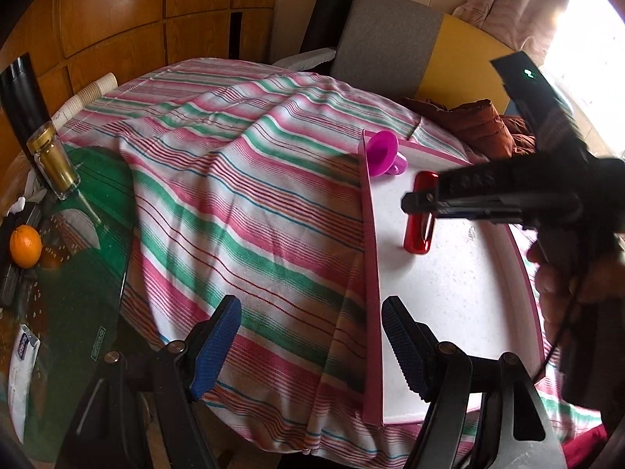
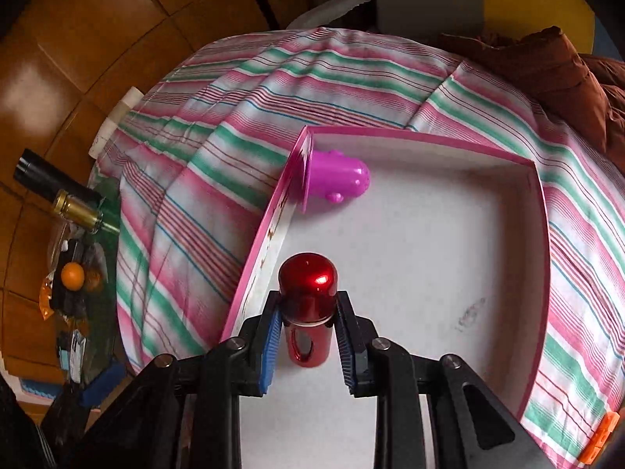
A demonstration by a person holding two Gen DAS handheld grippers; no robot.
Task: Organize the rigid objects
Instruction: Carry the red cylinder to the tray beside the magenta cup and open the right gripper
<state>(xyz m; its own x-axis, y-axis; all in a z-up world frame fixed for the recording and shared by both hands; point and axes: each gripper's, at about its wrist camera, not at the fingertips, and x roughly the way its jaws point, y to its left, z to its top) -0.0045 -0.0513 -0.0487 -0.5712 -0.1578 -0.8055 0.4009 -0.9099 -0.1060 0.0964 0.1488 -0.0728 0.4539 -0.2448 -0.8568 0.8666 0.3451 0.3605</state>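
Right wrist view: right gripper (image 2: 308, 314) has its blue pads (image 2: 272, 336) against both sides of a glossy red capsule-shaped object (image 2: 308, 305), clamped on it, low over the white floor of the pink-rimmed box (image 2: 541, 211). Can't tell if its base touches down yet. Magenta funnel-like piece (image 2: 332, 178) lies tipped in the box's far-left corner, against the wall. Left gripper (image 1: 312, 336) hangs with jaws apart, empty, straddling the box's near-left wall above the striped tablecloth (image 1: 234, 179).

Risk, as I judge it: the red shell is slick and rounded; released while tilted, it could topple and roll toward the funnel. The box's thin left wall already leans outward; a nudge from either gripper might shift the box.
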